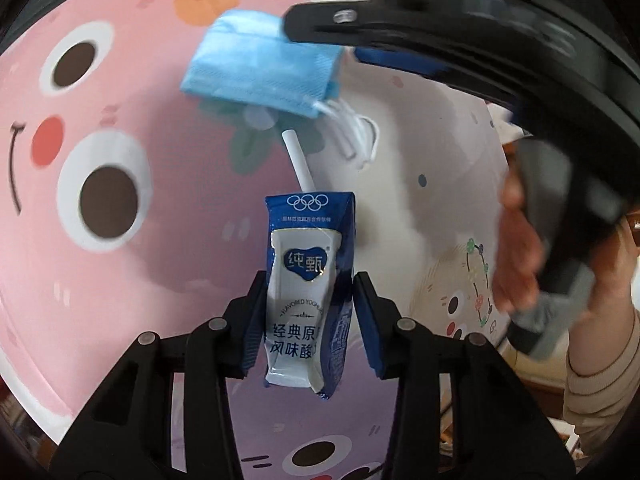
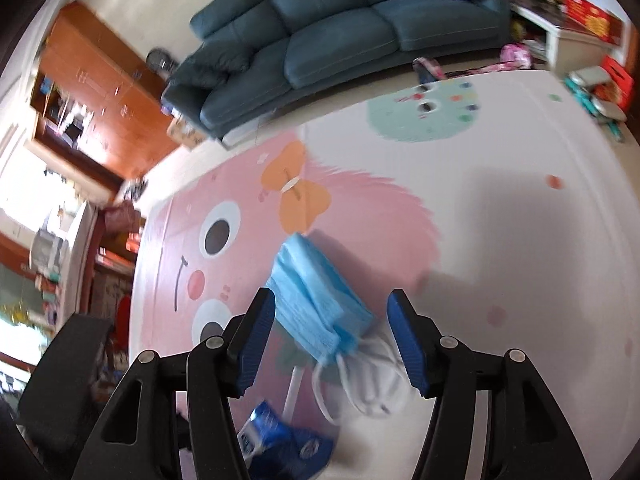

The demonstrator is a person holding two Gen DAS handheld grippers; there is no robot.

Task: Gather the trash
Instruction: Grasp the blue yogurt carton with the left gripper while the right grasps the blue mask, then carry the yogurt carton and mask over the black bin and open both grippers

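A crumpled blue-and-white yogurt carton, white straw poking from its top, is pinched between the left gripper pads above the cartoon play mat. The right gripper is spread wide around a folded blue face mask on the mat.

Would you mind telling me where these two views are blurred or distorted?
Left wrist: carton sharp, right claw and hand motion-smeared. Right wrist: mask soft, cabinet streaked, sofa bowed by the fisheye.
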